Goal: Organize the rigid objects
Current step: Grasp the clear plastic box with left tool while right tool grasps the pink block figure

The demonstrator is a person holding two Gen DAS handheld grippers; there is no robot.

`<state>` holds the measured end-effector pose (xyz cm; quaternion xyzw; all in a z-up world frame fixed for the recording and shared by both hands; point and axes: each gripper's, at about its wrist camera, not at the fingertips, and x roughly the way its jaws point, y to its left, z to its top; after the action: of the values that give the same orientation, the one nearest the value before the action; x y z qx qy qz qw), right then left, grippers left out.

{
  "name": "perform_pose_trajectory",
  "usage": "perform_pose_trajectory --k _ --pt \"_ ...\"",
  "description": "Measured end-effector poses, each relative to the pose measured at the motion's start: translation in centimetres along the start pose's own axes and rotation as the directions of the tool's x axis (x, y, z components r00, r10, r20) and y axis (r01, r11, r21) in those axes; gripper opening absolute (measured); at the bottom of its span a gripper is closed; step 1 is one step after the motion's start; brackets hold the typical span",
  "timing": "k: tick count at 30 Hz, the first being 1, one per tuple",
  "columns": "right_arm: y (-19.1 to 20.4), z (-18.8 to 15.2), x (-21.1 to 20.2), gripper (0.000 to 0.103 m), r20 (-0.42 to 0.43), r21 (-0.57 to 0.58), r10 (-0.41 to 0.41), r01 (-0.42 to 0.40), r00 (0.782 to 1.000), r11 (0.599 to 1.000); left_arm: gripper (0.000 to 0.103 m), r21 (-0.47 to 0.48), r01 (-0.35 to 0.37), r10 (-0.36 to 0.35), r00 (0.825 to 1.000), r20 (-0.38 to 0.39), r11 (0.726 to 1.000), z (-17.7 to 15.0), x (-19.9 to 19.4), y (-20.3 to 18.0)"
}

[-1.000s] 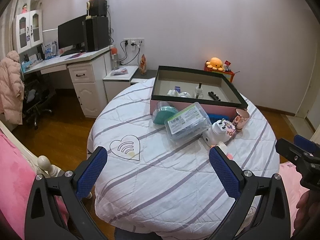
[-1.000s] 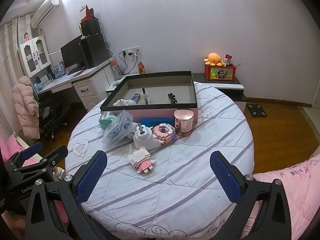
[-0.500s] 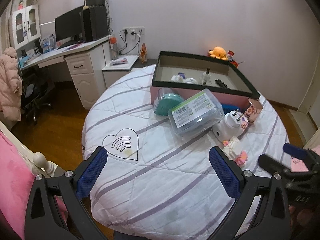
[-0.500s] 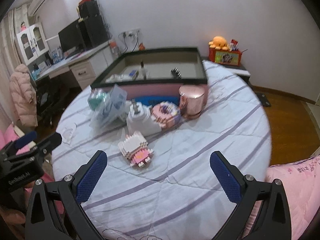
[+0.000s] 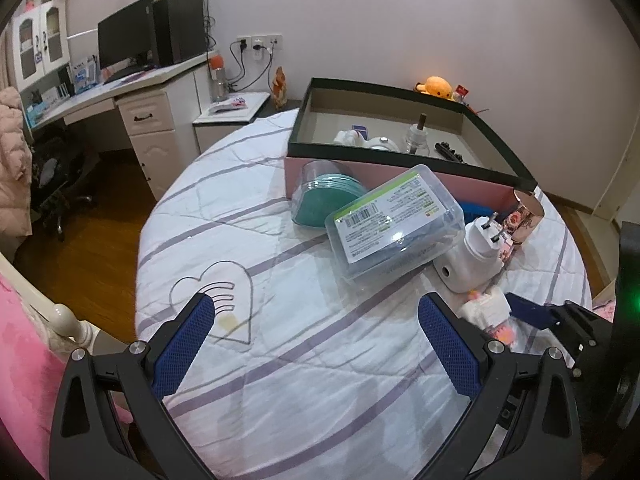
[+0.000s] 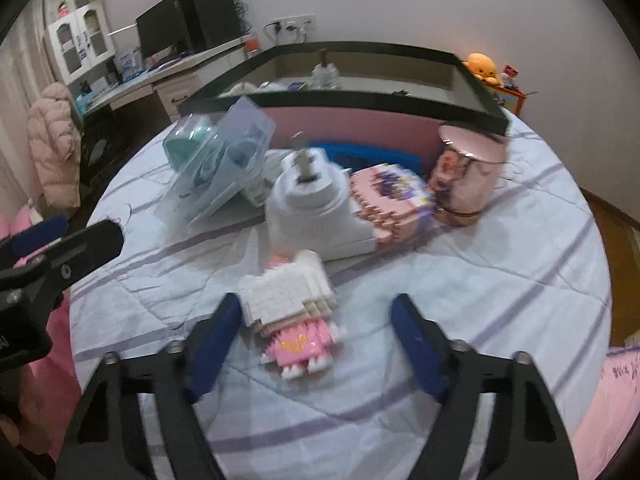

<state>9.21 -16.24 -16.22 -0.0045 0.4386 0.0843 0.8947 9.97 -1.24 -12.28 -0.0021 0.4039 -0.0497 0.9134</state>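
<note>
A white and pink block figure (image 6: 294, 308) lies on the round table between the open fingers of my right gripper (image 6: 316, 316); it also shows in the left wrist view (image 5: 490, 312). Behind it stand a white plug adapter (image 6: 316, 208), a pink block piece (image 6: 390, 200) and a rose-gold tin (image 6: 466, 172). A clear plastic box (image 5: 394, 220) and a teal clear container (image 5: 324, 196) lie left of them. My left gripper (image 5: 316, 332) is open and empty over bare cloth.
A large open box (image 5: 404, 160) with pink walls and a dark rim stands at the back of the table and holds several small items. A blue item (image 6: 360, 154) lies against its front wall. A desk (image 5: 132, 88) stands at the far left.
My right gripper has moved forward and down until its open fingers straddle the block figure. My left gripper has moved closer to the table's objects.
</note>
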Motion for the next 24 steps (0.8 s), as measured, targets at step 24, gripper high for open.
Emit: perform_pose_trajectory --k 24 --pt "-3.2 0.7 -0.1 0.046 0.011 0.042 0.042 -0.042 0.999 0.998 0.103 -0.049 0.153 -0.154 0.988 -0.031 0.987 2.4 3.8 -2.7"
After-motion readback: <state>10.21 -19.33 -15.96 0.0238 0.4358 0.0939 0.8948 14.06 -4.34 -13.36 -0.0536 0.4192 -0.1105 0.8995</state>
